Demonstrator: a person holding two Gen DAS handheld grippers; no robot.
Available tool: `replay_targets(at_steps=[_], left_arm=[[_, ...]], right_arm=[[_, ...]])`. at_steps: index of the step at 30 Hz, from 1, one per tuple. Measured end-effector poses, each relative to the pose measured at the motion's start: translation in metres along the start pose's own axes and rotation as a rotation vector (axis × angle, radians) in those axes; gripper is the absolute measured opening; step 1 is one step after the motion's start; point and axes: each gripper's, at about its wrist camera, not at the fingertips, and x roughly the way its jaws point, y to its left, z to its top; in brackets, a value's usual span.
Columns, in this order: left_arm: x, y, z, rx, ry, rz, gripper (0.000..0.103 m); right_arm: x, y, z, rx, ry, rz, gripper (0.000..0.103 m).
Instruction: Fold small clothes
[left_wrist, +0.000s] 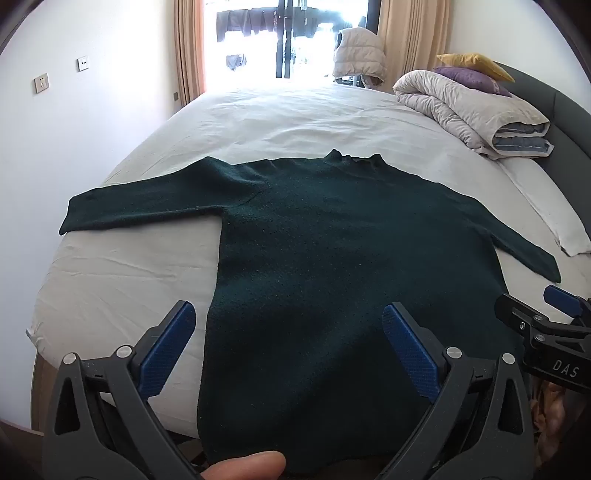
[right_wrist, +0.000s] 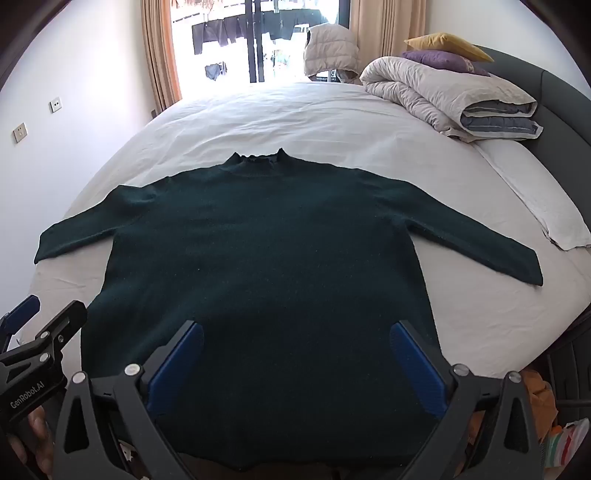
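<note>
A dark green sweater (left_wrist: 332, 236) (right_wrist: 266, 251) lies flat on the white bed (left_wrist: 266, 122) (right_wrist: 295, 122), collar away from me, both sleeves spread out to the sides. My left gripper (left_wrist: 290, 314) hovers open above the sweater's hem, toward its left side; nothing is between its blue pads. My right gripper (right_wrist: 295, 332) hangs open over the hem's middle, also holding nothing. The right gripper (left_wrist: 554, 325) shows at the right edge of the left wrist view, and the left gripper (right_wrist: 40, 332) at the left edge of the right wrist view.
A folded grey duvet (left_wrist: 476, 110) (right_wrist: 450, 99) with a purple pillow (left_wrist: 469, 79) and a yellow pillow (right_wrist: 447, 44) sits at the bed's far right, by the dark headboard (right_wrist: 561, 107). A pale vest (left_wrist: 358, 51) hangs before the window. A fingertip (left_wrist: 243, 465) shows below.
</note>
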Motion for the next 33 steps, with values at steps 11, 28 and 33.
replay_targets(at_steps=[11,28,33], left_arm=[[0.006,-0.004,-0.010,-0.003,0.002,0.009,0.103],[0.009,0.001,-0.006,-0.009,0.016,0.002,0.103],[0.009,0.001,-0.008,-0.010,0.015,0.000,0.103]], right_arm=[[0.000,0.000,0.002,-0.004,0.003,-0.004,0.103],[0.004,0.003,-0.004,-0.015,0.021,-0.005,0.103],[0.004,0.003,-0.005,-0.012,0.021,-0.004,0.103]])
